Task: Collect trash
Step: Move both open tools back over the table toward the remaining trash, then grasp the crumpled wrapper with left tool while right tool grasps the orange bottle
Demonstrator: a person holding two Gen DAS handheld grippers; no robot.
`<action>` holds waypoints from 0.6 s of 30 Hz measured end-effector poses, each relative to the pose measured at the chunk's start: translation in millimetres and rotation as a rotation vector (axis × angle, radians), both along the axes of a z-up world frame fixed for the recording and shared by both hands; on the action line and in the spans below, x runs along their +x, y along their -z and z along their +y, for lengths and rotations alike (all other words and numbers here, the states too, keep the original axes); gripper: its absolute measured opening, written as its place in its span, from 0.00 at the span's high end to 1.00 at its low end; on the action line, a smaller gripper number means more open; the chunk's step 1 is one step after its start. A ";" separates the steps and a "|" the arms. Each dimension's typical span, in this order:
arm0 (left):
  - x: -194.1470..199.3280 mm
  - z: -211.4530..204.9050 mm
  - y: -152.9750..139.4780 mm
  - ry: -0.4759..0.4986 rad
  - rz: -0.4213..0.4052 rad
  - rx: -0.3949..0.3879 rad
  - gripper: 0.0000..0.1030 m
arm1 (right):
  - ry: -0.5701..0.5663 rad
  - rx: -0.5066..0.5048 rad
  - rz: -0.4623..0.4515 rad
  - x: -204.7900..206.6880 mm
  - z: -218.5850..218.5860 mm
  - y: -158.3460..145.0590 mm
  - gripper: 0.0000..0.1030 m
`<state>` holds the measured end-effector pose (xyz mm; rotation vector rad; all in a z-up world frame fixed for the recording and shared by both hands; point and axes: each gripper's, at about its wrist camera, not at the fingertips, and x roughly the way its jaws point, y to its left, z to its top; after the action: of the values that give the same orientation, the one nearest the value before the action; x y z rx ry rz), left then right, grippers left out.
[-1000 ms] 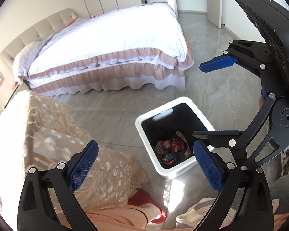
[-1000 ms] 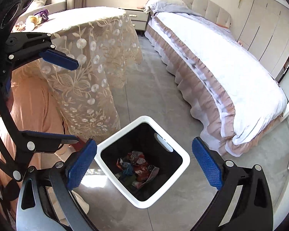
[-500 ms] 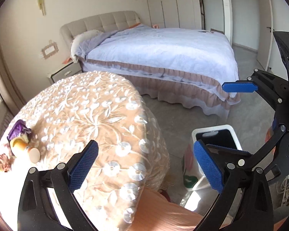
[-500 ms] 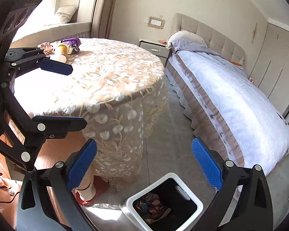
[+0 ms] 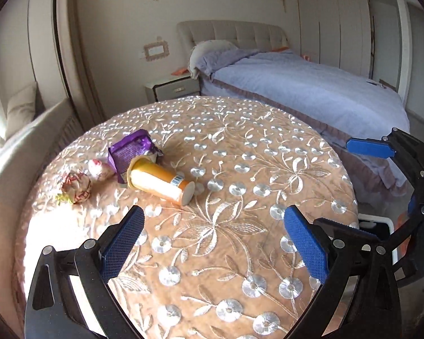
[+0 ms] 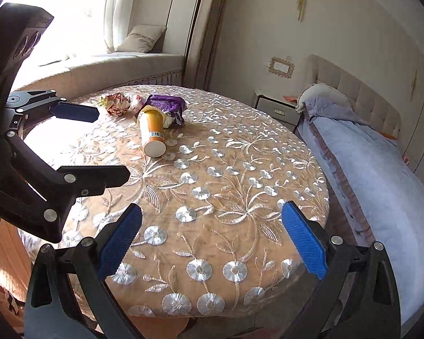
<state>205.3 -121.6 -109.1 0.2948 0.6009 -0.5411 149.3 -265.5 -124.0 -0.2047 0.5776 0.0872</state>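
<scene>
- The round table [image 5: 240, 169], covered with a tan cloth stitched with silver flowers, is the landmark; all the trash lies on its far left part, towards the window seat [image 6: 104, 67].
- An orange cup [image 5: 158, 179] lies on its side on the table, white bottom pointing towards the grippers, its torn lid end turned away.
- A purple wrapper [image 5: 131, 149] sits just behind the cup's lid end, touching it.
- A small pale wrapper [image 5: 99, 168] lies left of the cup, just beside the purple wrapper.
- A crumpled ball of red and white paper [image 5: 76, 185] lies furthest left on the table, next to the pale wrapper.
- The left gripper [image 5: 212, 243] hangs over the near part of the table, jaws spread wide with nothing between the blue pads; the cup is a little beyond its left pad.
- The right gripper [image 6: 212, 240] hangs over the near edge of the table, also spread wide and holding nothing; the trash is well beyond it.
- In the right wrist view the left gripper [image 6: 87, 141] shows at the left of the table, its upper finger near the crumpled paper.
- A white bin [image 5: 378, 223] peeks out past the table's right edge, low down; what it holds is hidden.
- A bed [image 5: 311, 90] with a lilac cover stands beyond the table on the right, with a nightstand [image 5: 172, 89] between its headboard and the table.
</scene>
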 end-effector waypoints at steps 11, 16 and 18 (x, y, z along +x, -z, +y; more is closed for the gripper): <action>95.1 60.9 -11.9 -0.174 0.002 -0.003 0.06 | -0.073 0.044 0.073 86.5 52.5 1.9 0.05; 127.5 77.6 -4.1 -0.208 -0.023 0.042 0.06 | -0.074 0.026 0.117 117.3 67.5 10.0 0.05; 142.1 89.4 1.4 -0.234 -0.014 0.054 0.06 | -0.078 0.033 0.137 131.0 70.1 12.4 0.04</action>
<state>347.4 -32.2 -110.5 0.2747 0.6282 -0.2974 280.3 -195.4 -136.4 -0.1902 0.7041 0.1870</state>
